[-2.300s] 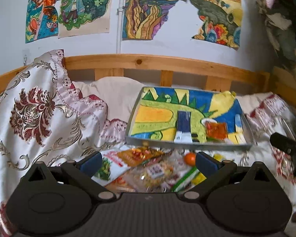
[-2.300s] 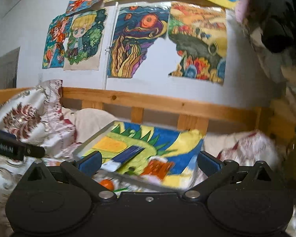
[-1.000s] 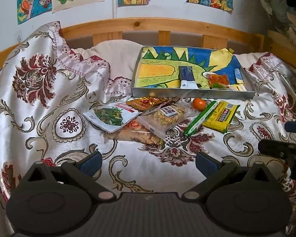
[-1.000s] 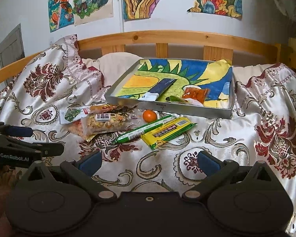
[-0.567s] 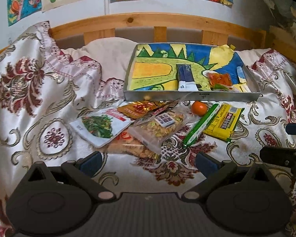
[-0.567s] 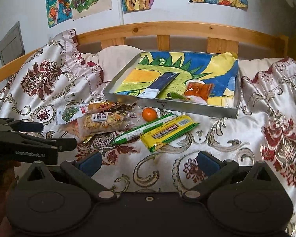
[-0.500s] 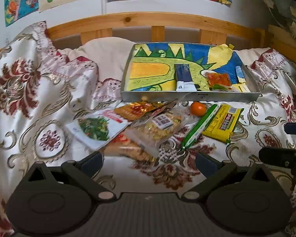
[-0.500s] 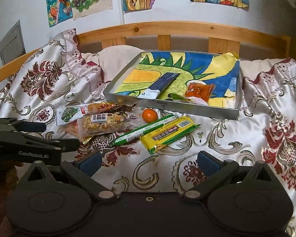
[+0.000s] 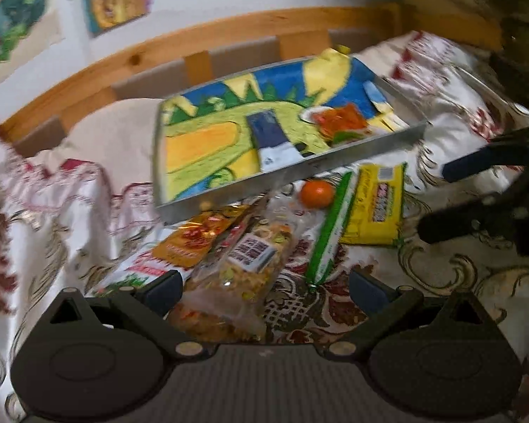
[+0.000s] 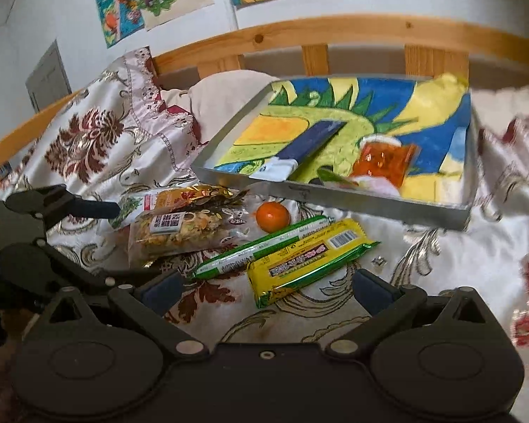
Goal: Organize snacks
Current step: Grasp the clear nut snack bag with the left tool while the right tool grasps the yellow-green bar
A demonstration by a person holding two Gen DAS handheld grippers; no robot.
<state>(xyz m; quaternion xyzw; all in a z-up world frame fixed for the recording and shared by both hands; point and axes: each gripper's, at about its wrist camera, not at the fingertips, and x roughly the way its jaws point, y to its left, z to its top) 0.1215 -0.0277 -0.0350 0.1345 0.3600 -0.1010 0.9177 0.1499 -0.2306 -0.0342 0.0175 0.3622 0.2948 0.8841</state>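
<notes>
A metal tray (image 9: 335, 164) (image 10: 370, 199) lined with a colourful drawing sits on the bed and holds a dark blue packet (image 9: 269, 137) and an orange packet (image 10: 384, 162). In front of it lie a clear bag of mixed snacks (image 9: 243, 264) (image 10: 183, 229), a gold packet (image 9: 197, 238), a small orange (image 9: 316, 193) (image 10: 272, 215), a green stick pack (image 10: 261, 246) and a yellow bar (image 9: 377, 204) (image 10: 306, 262). My left gripper (image 9: 264, 290) is open just over the clear bag. My right gripper (image 10: 266, 290) is open just before the yellow bar.
The bed is covered with a white and maroon satin cloth (image 10: 98, 148). A wooden headboard (image 10: 335, 35) and a wall with drawings stand behind the tray. A cream pillow (image 9: 116, 123) lies left of the tray.
Both grippers have moved forward and down toward the snacks. The left view now tilts, and the clear bag lies between its fingers. Both stay open.
</notes>
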